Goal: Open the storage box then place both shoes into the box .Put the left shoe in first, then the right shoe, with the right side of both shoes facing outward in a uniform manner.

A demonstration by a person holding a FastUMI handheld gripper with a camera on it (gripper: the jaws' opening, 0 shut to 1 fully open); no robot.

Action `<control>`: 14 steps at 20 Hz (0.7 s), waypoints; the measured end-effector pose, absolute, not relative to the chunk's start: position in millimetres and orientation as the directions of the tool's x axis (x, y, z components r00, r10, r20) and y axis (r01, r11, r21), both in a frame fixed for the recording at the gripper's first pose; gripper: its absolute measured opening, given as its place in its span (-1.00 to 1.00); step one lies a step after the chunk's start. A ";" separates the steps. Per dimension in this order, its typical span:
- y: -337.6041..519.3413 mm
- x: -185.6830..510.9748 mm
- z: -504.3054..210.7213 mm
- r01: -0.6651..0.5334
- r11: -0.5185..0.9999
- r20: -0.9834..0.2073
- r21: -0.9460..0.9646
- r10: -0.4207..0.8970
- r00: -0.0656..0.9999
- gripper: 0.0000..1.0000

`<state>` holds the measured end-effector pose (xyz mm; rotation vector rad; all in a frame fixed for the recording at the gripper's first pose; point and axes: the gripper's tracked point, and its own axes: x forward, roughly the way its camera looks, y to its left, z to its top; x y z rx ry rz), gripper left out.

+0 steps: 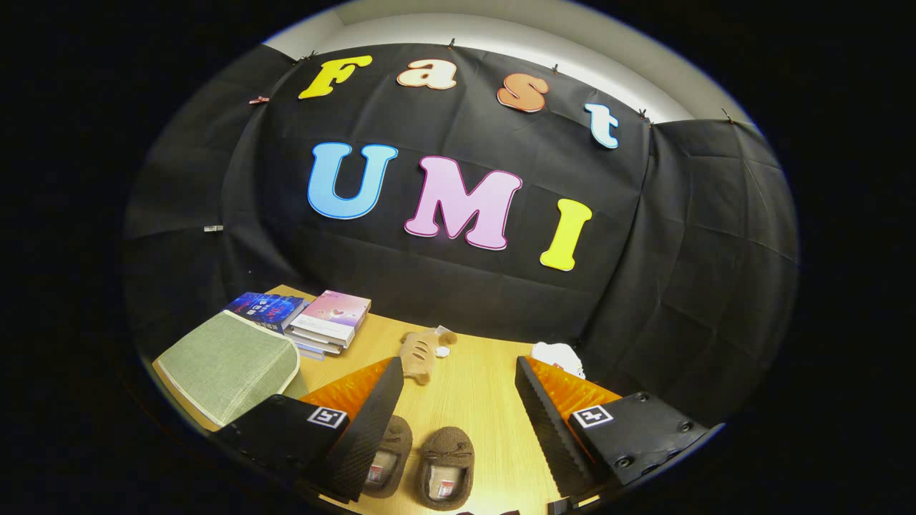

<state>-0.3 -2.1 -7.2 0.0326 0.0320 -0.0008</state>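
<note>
Two brown fuzzy shoes lie side by side on the wooden table (486, 400), toes pointing away from me. The left shoe (390, 455) is partly hidden behind my left finger; the right shoe (446, 466) sits in the gap between the fingers, nearer the left one. A green fabric storage box (227, 366) with its lid shut stands on the table beyond and to the left of the left finger. My gripper (461, 375) hangs above the shoes, open wide, with nothing between its fingers.
A stack of books (323, 320) lies behind the storage box near the cloth wall. A tan plush toy (421, 352) lies just ahead of the fingers, and a white plush object (558, 355) sits beyond the right finger.
</note>
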 end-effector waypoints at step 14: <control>-2.2 -3.6 -9.2 -0.001 0.999 -0.041 0.037 0.003 0.999 0.96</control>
